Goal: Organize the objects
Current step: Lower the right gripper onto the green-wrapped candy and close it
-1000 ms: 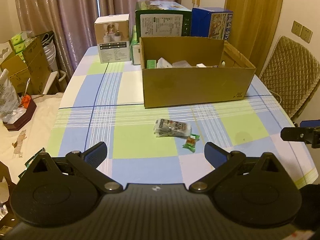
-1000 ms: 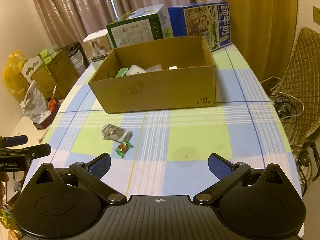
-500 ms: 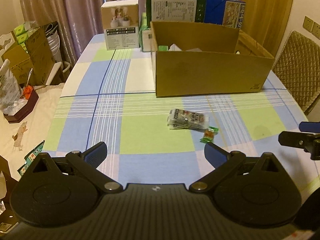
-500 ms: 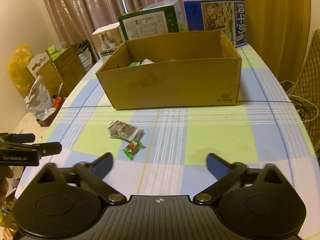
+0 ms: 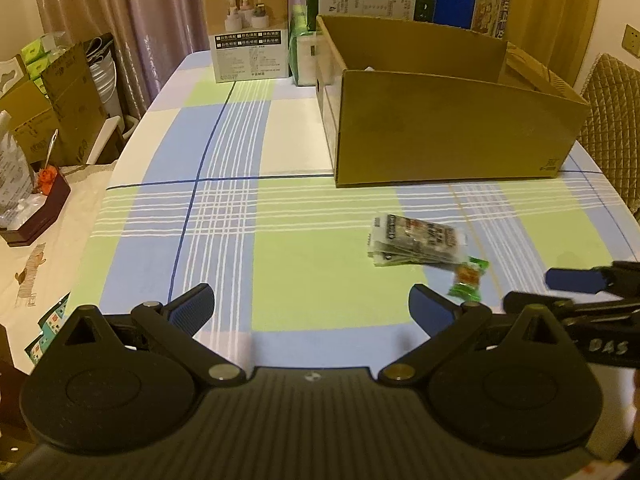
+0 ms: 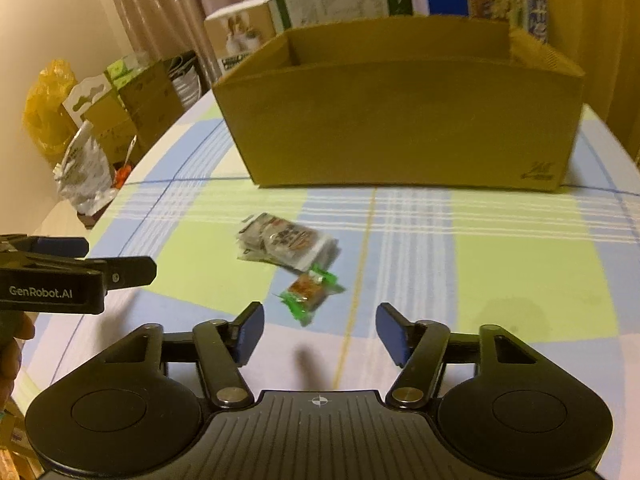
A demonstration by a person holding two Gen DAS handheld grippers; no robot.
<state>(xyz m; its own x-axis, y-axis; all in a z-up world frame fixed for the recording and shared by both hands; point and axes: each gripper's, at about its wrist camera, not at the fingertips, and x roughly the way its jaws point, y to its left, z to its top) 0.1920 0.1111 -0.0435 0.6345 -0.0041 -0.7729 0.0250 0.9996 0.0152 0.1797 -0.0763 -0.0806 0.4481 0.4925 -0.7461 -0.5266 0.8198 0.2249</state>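
The right hand-held gripper (image 6: pixel 320 330) is hovering low over the worktop (image 6: pixel 520 272), fingers spread and empty, the green-wrapped candy (image 6: pixel 309 294) lying just ahead beside the snack packet (image 6: pixel 289 246), in front of the cardboard box (image 6: pixel 400 120). It looks light, crinkly and slippery, so pinching across its middle seems best. The left hand-held gripper (image 5: pixel 311 307) is idling wide apart, level.

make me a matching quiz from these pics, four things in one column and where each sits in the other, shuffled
Things:
1. small green-wrapped candy
2. silvery printed snack packet
3. open brown cardboard box
4. white product carton

Places:
A. far left part of the checked tablecloth, by the curtains
B. nearest the right tongs
C. behind both snacks
D. between candy and box

Pairs: 1-B, 2-D, 3-C, 4-A
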